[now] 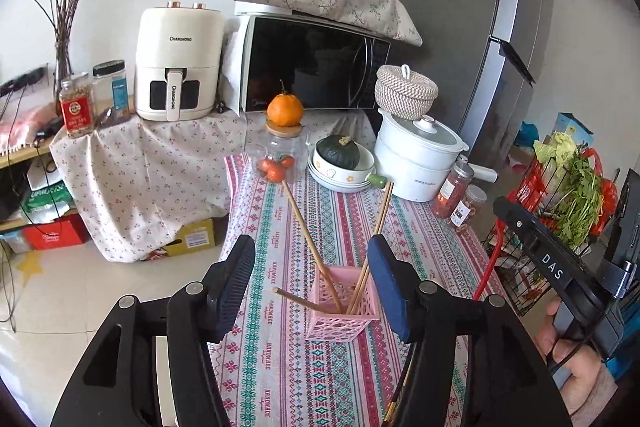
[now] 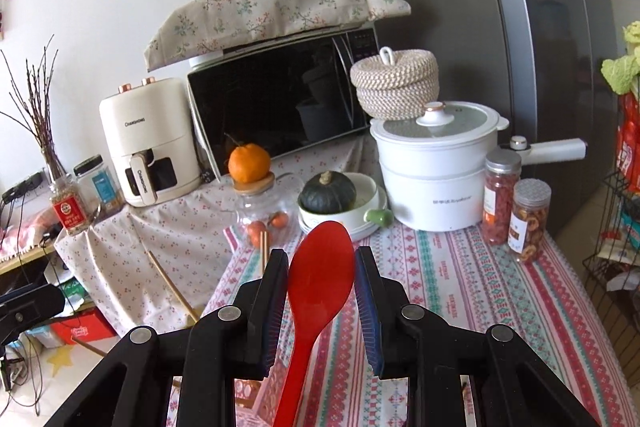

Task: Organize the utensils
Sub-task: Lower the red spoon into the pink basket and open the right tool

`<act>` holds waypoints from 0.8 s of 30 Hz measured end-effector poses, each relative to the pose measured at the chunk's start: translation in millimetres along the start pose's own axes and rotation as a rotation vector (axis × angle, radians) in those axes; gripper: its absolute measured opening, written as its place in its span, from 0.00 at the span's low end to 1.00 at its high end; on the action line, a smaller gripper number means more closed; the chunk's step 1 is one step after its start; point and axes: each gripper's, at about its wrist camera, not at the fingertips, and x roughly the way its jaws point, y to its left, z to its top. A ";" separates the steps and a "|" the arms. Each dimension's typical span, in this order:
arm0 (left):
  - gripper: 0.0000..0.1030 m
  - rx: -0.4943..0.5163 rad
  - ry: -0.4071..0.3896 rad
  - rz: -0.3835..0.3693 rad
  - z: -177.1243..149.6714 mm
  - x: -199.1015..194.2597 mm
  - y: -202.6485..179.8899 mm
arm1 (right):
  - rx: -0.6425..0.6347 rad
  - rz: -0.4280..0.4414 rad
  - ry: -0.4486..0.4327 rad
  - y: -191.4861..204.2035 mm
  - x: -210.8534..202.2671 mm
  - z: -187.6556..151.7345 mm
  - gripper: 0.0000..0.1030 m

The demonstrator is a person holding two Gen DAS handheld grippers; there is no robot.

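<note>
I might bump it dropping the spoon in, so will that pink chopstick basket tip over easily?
Probably yes. The pink basket looks like thin openwork plastic, so likely light. The chopsticks lean far out above its rim, likely making it top-heavy. The tablecloth may add some grip.

It was a home kitchen corner. A microwave [image 1: 316,67] under a floral cloth and a cream air fryer [image 1: 176,63] stood on a cloth-draped shelf beside a tall grey refrigerator [image 1: 472,7]. The patterned tablecloth [image 1: 320,367] carried a white electric pot [image 1: 416,155], a squash in a bowl [image 1: 340,167] and jars of dried food [image 2: 516,203].
</note>
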 end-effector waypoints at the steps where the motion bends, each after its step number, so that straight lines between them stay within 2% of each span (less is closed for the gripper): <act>1: 0.60 -0.004 0.008 0.004 -1.1 -1.4 5.5 | -0.002 -0.009 -0.029 4.5 0.4 1.0 0.29; 5: 0.60 -0.027 0.045 0.023 -7.2 -2.4 26.8 | -0.009 -0.050 -0.139 23.2 4.8 2.3 0.29; 9: 0.60 -0.041 0.087 0.045 -15.2 2.2 46.2 | -0.037 -0.094 -0.201 42.5 18.0 -2.2 0.29; 16: 0.60 -0.056 0.146 0.079 -24.5 14.6 68.5 | -0.069 -0.121 -0.189 60.7 51.7 -18.5 0.29; 24: 0.60 -0.050 0.168 0.084 -29.0 20.2 71.1 | -0.092 -0.139 -0.152 68.5 77.2 -34.2 0.30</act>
